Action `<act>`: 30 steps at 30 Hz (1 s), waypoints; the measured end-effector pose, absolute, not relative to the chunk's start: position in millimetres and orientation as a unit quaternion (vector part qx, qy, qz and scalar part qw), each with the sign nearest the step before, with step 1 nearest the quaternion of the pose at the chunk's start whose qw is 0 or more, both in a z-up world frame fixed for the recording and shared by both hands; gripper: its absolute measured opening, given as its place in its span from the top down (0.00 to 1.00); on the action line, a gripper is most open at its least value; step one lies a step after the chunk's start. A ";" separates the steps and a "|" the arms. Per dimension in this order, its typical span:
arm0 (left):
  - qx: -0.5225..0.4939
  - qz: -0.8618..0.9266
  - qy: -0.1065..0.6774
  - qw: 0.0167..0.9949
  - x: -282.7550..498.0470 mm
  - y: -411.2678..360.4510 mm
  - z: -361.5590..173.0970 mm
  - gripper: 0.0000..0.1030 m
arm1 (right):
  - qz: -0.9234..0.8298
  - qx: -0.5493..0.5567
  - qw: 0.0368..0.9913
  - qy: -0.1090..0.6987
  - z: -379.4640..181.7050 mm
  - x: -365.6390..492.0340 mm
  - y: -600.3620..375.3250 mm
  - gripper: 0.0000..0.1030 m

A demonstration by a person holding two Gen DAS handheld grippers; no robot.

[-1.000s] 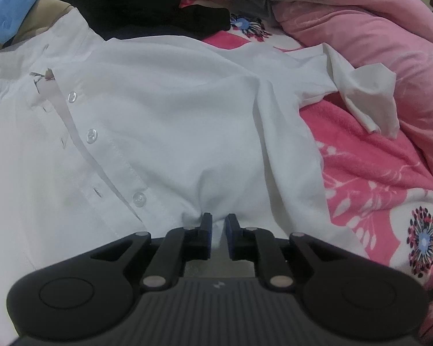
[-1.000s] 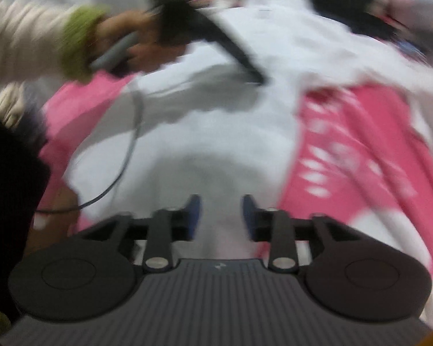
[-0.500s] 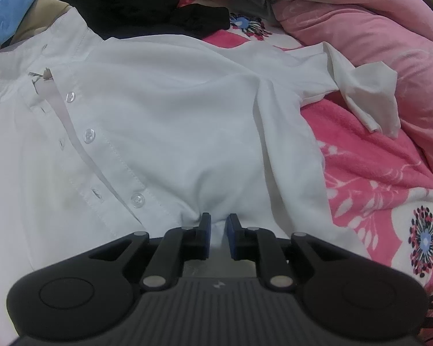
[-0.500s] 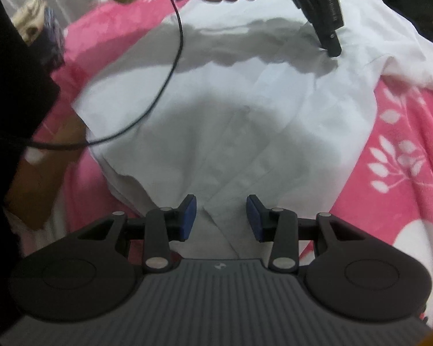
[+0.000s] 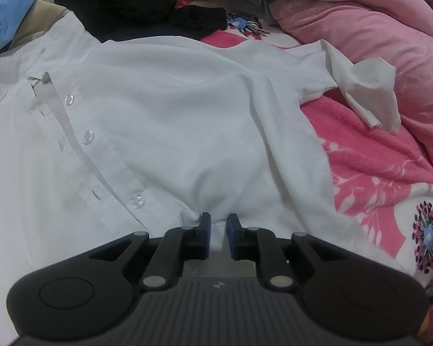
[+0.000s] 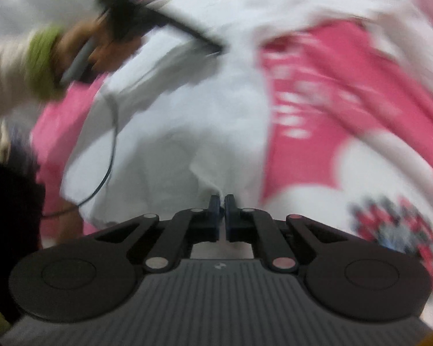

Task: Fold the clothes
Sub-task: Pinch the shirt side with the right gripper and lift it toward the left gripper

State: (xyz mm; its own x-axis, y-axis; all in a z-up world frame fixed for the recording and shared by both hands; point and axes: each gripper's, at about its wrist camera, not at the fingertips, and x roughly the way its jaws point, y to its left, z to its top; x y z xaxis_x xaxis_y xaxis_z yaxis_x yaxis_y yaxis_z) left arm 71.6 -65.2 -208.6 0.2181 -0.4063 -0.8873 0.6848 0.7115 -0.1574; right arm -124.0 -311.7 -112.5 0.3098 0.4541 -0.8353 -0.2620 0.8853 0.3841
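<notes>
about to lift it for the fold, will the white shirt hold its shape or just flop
Probably flop: the white shirt puckers into fine wrinkles where the left gripper pinches it. It looks thin and light, its sleeve crumpled on the pink blanket. It will likely sag between the left gripper and the right gripper.

Right wrist view motion-blurred — hand point(image 6: 80, 49) smeared, white shirt point(image 5: 173, 121) cut off at left edge

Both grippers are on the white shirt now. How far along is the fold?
Done: the white shirt lies spread on the pink blanket. In hand: the left gripper pinches its fabric; the right gripper has just closed on the hem. Left: every fold; the sleeve lies out.
</notes>
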 end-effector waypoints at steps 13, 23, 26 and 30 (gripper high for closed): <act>0.175 -0.357 0.495 0.773 63.0 -72.5 -207.1 0.84 | 0.049 0.188 0.791 0.580 -140.9 -133.0 -388.3 0.93; 0.183 -0.367 0.485 0.773 61.1 -73.6 -207.7 0.82 | 0.062 0.104 0.888 0.444 -57.1 -28.2 -409.3 0.31; 0.186 -0.368 0.480 0.774 58.5 -72.5 -206.6 0.81 | 0.066 0.029 0.893 0.444 -76.8 10.6 -390.4 0.24; 0.201 -0.377 0.463 0.776 53.5 -73.3 -204.3 0.76 | 0.058 -0.083 0.886 0.452 -123.2 37.9 -367.0 0.24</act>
State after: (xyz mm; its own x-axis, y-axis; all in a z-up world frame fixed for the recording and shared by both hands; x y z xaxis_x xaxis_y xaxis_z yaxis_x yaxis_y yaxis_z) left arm 53.5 -73.3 -204.3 0.2867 -0.3994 -0.8708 0.7721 0.6344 -0.0368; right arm 37.9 -367.0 -123.2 0.5847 0.0288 -0.8107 -0.1781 0.9796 -0.0936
